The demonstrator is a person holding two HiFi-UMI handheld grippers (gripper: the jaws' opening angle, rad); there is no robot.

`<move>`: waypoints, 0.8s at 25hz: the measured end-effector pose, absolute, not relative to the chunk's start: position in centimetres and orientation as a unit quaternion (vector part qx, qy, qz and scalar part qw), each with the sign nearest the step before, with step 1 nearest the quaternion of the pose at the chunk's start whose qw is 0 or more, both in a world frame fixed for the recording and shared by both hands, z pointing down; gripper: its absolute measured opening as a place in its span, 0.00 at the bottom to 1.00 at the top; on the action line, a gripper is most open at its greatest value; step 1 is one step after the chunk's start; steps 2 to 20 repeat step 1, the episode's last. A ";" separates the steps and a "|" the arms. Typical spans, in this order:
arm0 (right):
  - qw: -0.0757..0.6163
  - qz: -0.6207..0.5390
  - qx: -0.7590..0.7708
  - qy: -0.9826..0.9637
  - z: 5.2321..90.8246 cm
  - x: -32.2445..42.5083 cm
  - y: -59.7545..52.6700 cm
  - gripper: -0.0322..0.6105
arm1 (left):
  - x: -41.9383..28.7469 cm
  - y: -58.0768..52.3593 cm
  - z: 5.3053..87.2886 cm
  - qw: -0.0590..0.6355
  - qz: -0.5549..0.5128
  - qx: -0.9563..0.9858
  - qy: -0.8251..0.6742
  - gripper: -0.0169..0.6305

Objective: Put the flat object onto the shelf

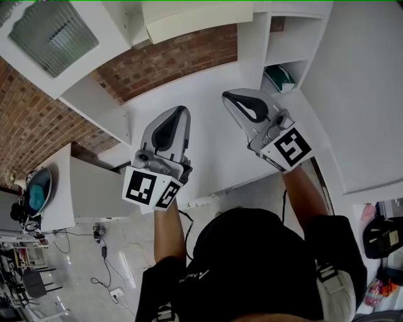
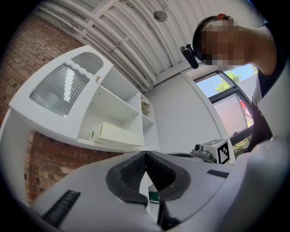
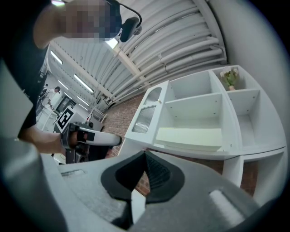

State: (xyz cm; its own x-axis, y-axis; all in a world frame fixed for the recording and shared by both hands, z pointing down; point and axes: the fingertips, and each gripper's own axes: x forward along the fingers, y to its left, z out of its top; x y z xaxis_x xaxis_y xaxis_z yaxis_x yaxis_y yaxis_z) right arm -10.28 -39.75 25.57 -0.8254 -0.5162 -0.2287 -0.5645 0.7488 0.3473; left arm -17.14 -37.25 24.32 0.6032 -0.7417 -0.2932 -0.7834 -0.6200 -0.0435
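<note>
The flat cream object lies on its broad side on a shelf of the white cabinet, and shows as well in the left gripper view and the right gripper view. My left gripper hangs over the white counter, shut and empty, its tips meeting. My right gripper is beside it at the right, also shut with nothing held. Both stand apart from the flat object, below and in front of its shelf.
A ribbed glass door closes the cabinet's left part. A small plant sits in an upper cubby. A green item lies in the low cubby at the right. Brick wall backs the counter.
</note>
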 end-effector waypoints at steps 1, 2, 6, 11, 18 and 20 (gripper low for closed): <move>0.059 0.205 -0.290 0.933 25.6 -10.3 -39.8 0.05 | -17.2 -37.3 24.3 0.084 0.124 -0.892 0.427 0.02; 0.059 0.205 -0.290 0.933 25.6 -10.3 -39.8 0.05 | -17.2 -37.3 24.3 0.084 0.124 -0.892 0.427 0.02; 0.059 0.205 -0.290 0.933 25.6 -10.3 -39.8 0.05 | -17.2 -37.3 24.3 0.084 0.124 -0.892 0.427 0.02; 0.059 0.205 -0.290 0.933 25.6 -10.3 -39.8 0.05 | -17.2 -37.3 24.3 0.084 0.124 -0.892 0.427 0.02; 0.059 0.205 -0.290 0.933 25.6 -10.3 -39.8 0.05 | -17.2 -37.3 24.3 0.084 0.124 -0.892 0.427 0.02; 0.059 0.205 -0.290 0.933 25.6 -10.3 -39.8 0.05 | -17.2 -37.3 24.3 0.084 0.124 -0.892 0.427 0.02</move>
